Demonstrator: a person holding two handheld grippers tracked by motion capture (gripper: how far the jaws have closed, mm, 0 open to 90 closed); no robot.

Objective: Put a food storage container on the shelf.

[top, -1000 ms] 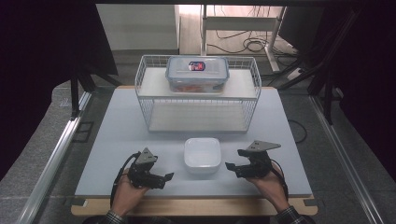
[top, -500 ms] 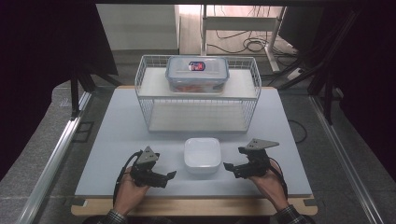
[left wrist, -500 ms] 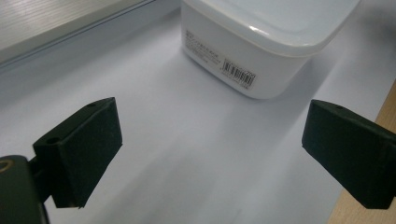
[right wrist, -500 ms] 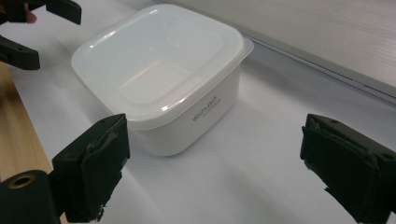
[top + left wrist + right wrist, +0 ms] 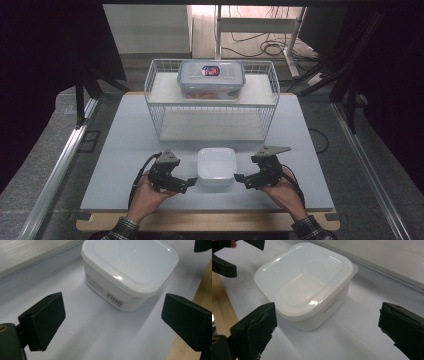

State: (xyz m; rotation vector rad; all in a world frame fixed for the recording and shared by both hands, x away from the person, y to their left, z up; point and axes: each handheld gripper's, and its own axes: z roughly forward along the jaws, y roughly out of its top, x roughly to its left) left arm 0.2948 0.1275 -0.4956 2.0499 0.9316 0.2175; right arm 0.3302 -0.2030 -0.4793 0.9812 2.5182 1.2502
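Observation:
A white square container [image 5: 216, 166] with its lid on stands on the white tabletop near the front edge. My left gripper [image 5: 189, 182] lies just left of it, jaws open and pointing at it. In the left gripper view the container [image 5: 130, 267] sits ahead of the open left gripper [image 5: 112, 322], untouched. My right gripper [image 5: 240, 178] is just right of the container. Its jaws have just been opening and stand wide. In the right gripper view the container [image 5: 304, 282] is in front of the right gripper [image 5: 327, 332], clear of both pads.
A white wire basket [image 5: 212, 107] stands behind the container, with a clear lidded food box [image 5: 211, 78] on its upper shelf. A wooden strip [image 5: 200, 221] runs along the table's front edge. Bare tabletop [image 5: 125, 140] lies to the left and right.
My left gripper has shifted right and a little forward, closer to the white container. The right hand has stayed in place.

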